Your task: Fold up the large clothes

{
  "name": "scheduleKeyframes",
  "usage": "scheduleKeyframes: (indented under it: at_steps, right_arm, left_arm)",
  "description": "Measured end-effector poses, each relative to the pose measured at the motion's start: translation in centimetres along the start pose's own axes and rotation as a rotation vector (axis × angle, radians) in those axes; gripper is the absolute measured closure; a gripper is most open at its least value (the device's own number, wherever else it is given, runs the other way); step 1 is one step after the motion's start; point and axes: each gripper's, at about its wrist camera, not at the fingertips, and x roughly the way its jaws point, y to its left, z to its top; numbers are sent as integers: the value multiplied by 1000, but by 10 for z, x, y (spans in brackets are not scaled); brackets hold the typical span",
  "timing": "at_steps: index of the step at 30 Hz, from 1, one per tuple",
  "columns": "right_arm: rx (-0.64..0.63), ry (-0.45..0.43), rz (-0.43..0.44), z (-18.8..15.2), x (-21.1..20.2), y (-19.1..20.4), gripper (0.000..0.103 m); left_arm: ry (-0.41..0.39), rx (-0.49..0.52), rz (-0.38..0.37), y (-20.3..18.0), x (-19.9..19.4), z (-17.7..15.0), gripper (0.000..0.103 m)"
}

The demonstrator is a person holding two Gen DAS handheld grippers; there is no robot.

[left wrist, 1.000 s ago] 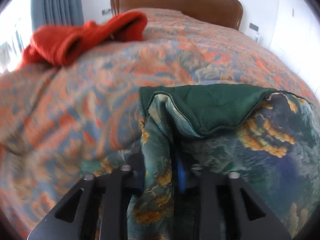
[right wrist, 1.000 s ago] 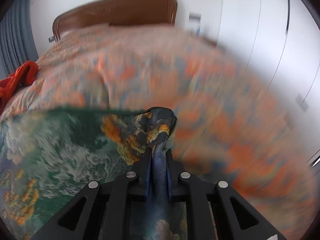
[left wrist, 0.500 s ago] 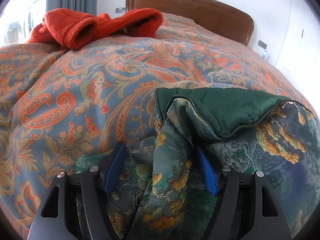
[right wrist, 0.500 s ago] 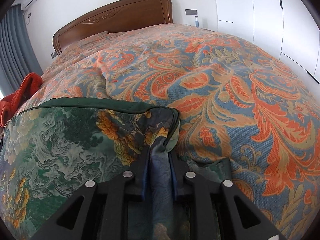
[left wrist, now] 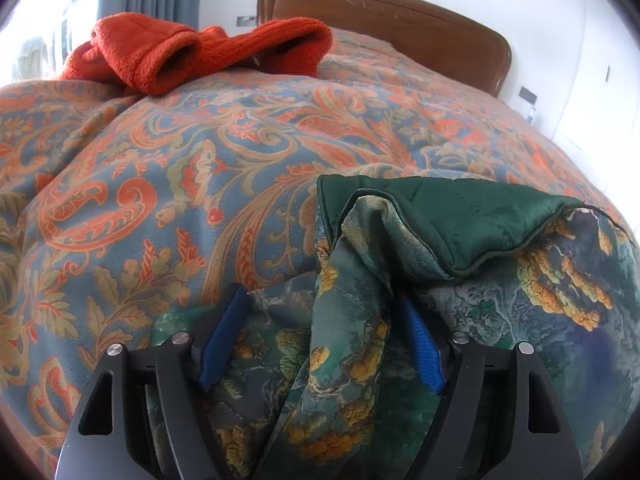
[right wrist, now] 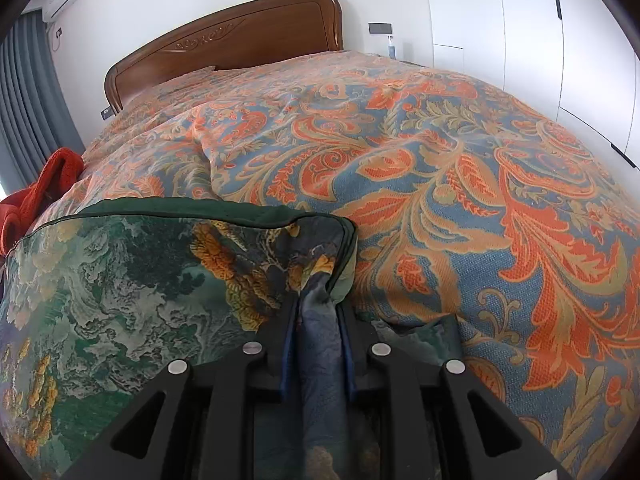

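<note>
A green garment [left wrist: 520, 280] with a gold and teal print and a plain dark green lining lies folded on the bed; it also shows in the right wrist view [right wrist: 120, 280]. My left gripper [left wrist: 320, 336] is open, its blue pads wide apart on either side of a loose ridge of the garment's corner. My right gripper [right wrist: 318, 320] is shut on the garment's other corner, the cloth pinched between its pads.
The bed is covered by a blue and orange paisley bedspread [right wrist: 460, 184]. An orange-red knitted garment [left wrist: 192, 52] lies at the far left near the wooden headboard [left wrist: 400, 20]. Grey curtains [right wrist: 28, 92] hang on the left, white cupboards [right wrist: 520, 20] on the right.
My left gripper has opened and let go of the garment's corner, which now rests loose between the pads. My right gripper stays shut on its corner and has settled.
</note>
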Motion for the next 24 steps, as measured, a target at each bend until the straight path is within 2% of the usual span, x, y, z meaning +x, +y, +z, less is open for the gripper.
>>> scheduleKeyframes:
  at_steps: [24]
  right_arm:
    - [2,-2,2,-1,0,0,83]
  left_arm:
    - [-1,-10,-7,2,1,0,24]
